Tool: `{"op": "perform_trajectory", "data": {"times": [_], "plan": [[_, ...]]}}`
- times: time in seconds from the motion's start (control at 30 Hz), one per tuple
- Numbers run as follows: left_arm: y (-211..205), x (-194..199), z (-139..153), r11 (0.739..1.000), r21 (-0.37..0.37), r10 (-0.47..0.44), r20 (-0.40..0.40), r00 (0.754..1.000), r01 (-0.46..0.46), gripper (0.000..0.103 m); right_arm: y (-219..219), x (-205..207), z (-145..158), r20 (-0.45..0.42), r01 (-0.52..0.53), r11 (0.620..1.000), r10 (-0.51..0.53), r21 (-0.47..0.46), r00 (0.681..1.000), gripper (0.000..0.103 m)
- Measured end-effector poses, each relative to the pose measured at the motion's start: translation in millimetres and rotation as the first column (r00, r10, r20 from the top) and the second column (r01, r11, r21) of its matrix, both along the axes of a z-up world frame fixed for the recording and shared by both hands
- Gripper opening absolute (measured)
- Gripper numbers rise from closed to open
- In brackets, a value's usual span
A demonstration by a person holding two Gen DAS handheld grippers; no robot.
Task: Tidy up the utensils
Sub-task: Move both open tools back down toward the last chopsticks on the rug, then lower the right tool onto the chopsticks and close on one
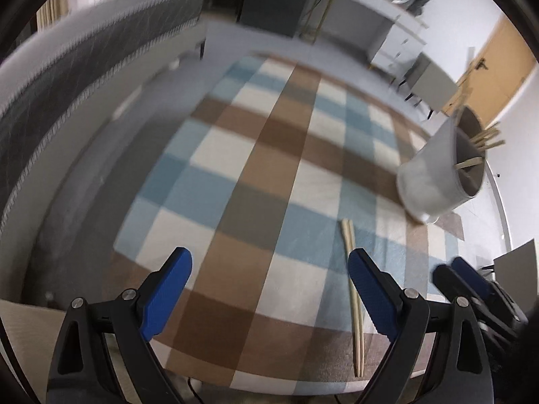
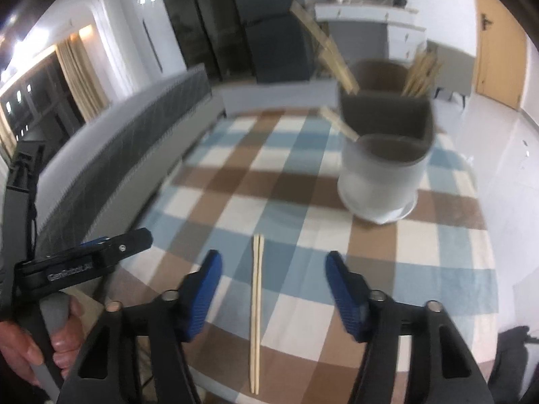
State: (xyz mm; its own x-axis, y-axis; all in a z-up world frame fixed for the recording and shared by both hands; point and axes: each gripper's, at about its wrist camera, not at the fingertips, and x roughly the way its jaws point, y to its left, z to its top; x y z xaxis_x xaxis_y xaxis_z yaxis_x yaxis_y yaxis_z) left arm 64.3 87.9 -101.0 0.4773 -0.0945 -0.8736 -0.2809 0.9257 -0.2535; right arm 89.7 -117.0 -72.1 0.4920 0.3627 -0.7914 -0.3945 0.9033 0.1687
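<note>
A pair of pale wooden chopsticks (image 2: 256, 313) lies side by side on the checked tablecloth (image 2: 303, 202). My right gripper (image 2: 273, 289) hovers over them with its blue pads on either side and a gap to each; nothing is gripped. In the left wrist view the same chopsticks (image 1: 353, 299) run just left of the right-hand pad of my left gripper (image 1: 269, 289), which is wide open and holds nothing. A white utensil holder (image 2: 380, 181) with grey-brown compartments stands beyond, with several chopsticks (image 2: 421, 74) in its far compartment. The holder (image 1: 434, 175) sits at the right in the left wrist view.
The round table's near edge (image 2: 215, 387) lies just below the chopsticks' near ends. A grey quilted sofa back (image 2: 118, 141) runs along the left. A hand (image 2: 64, 340) holds the left gripper's handle at lower left. A white desk (image 2: 370, 13) and a wooden door (image 2: 498, 40) stand behind.
</note>
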Motion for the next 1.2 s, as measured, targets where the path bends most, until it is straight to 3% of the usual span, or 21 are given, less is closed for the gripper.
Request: {"op": "perform_trajectory", "data": {"times": [0.17,0.27,0.5,0.77,0.9,1.2], "plan": [[10.3,2.6,-7.3,0.998,-0.049,0.028,-0.050,0.998,-0.030,0.091,26.3,30.5,-32.3,-0.127,-0.092,0.992,0.081,-0.084,0.989,0.041],[14.4,2.2,-10.0,0.997,-0.063,0.035,-0.076,0.997,-0.040,0.091,36.9,45.4,-46.5,-0.173,-0.135,0.983,0.112,-0.124,0.979,0.028],[24.8,3.1,-19.9,0.989,-0.132,0.053,-0.145,0.988,-0.072,0.091,52.9,72.2,-60.7,-0.243,-0.179,0.972,0.139,-0.150,0.960,0.024],[26.4,2.0,-17.1,0.985,-0.156,0.052,-0.149,0.988,-0.075,0.091,72.9,79.0,-76.0,-0.305,-0.240,0.939,0.160,-0.248,0.939,0.020],[29.5,2.7,-17.8,0.979,-0.186,0.058,-0.160,0.985,-0.088,0.091,74.5,76.3,-76.4,-0.312,-0.255,0.927,0.165,-0.275,0.936,0.014],[35.3,1.5,-14.3,0.973,-0.209,0.070,-0.156,0.985,-0.102,0.091,96.4,79.6,-80.2,-0.322,-0.298,0.889,0.185,-0.347,0.928,0.013]]}}
